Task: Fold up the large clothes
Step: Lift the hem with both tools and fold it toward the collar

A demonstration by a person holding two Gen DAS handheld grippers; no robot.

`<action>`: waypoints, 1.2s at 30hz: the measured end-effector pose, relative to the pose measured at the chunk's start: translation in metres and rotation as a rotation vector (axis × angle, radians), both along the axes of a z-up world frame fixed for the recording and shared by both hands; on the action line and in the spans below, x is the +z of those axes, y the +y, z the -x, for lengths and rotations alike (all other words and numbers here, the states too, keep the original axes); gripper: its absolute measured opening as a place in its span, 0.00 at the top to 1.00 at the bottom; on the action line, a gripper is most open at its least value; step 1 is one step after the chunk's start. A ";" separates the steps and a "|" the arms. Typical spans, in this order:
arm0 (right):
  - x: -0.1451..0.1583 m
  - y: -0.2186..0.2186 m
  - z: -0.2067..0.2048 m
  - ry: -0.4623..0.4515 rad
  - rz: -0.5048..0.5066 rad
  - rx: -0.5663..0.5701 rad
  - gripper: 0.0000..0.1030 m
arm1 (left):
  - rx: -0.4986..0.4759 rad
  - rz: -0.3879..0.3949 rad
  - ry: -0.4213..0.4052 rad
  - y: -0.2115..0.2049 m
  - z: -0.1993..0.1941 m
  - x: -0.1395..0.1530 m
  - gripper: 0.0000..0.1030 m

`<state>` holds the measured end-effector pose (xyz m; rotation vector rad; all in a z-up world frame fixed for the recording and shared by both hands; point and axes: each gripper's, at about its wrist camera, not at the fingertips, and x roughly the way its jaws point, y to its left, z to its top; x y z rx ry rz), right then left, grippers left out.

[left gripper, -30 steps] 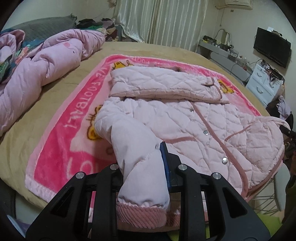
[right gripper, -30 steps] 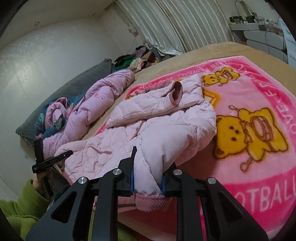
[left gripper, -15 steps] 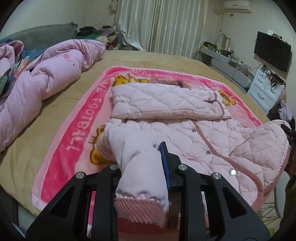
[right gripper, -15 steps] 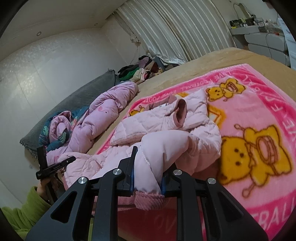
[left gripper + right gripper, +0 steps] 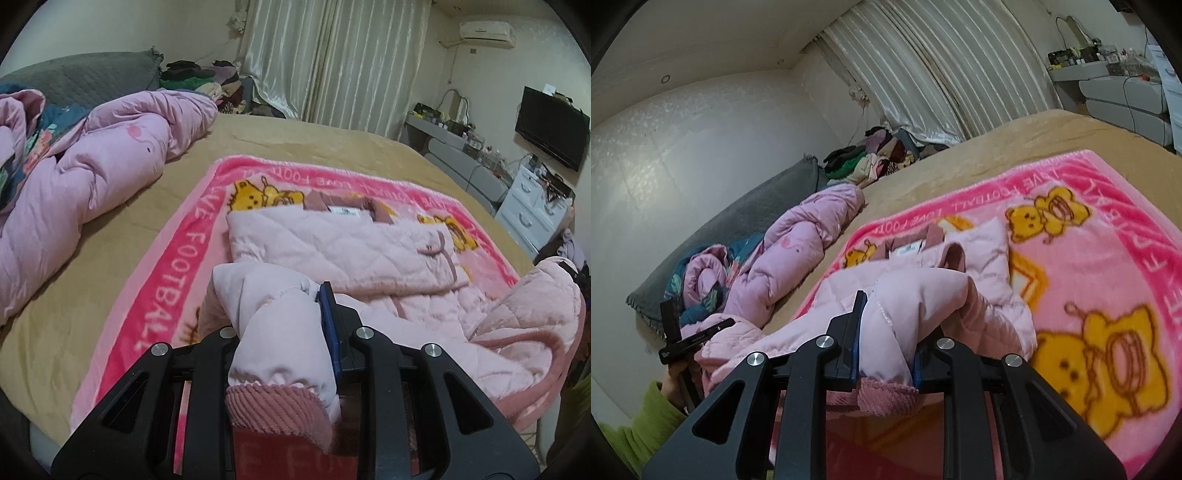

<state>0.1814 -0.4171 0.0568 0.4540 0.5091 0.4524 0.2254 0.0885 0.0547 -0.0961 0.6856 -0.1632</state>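
A pale pink quilted jacket (image 5: 354, 254) lies on a pink cartoon-bear blanket (image 5: 173, 266) on the bed, one sleeve folded across its top. My left gripper (image 5: 284, 332) is shut on the jacket's lower left corner with its ribbed hem and holds it lifted above the blanket. My right gripper (image 5: 886, 332) is shut on the lower right corner of the jacket (image 5: 982, 291) and holds it lifted too. The lower part of the jacket arches up between the two grippers.
A crumpled pink duvet (image 5: 92, 177) lies along the bed's left side by a grey headboard cushion (image 5: 85, 77). A clothes pile (image 5: 207, 79) sits by the curtains. A dresser (image 5: 532, 210) and a TV (image 5: 550, 129) stand to the right.
Both grippers have lifted the jacket's lower corners and carried them forward toward the collar. More of the blanket shows beneath.
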 end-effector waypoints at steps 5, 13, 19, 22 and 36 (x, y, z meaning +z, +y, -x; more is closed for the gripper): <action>0.013 0.000 -0.027 -0.031 0.017 -0.020 0.82 | 0.007 0.000 -0.015 0.003 -0.022 0.013 0.83; 0.025 -0.003 -0.073 -0.040 0.008 -0.060 0.82 | 0.023 -0.003 -0.033 0.004 -0.054 0.027 0.83; 0.033 -0.003 -0.097 -0.053 0.023 -0.072 0.82 | 0.029 -0.010 -0.045 0.003 -0.070 0.036 0.83; 0.038 -0.003 -0.106 -0.073 0.045 -0.079 0.82 | 0.037 -0.014 -0.057 0.003 -0.077 0.041 0.83; 0.026 -0.011 -0.163 -0.009 0.005 -0.121 0.82 | 0.054 -0.025 -0.039 0.001 -0.123 0.040 0.82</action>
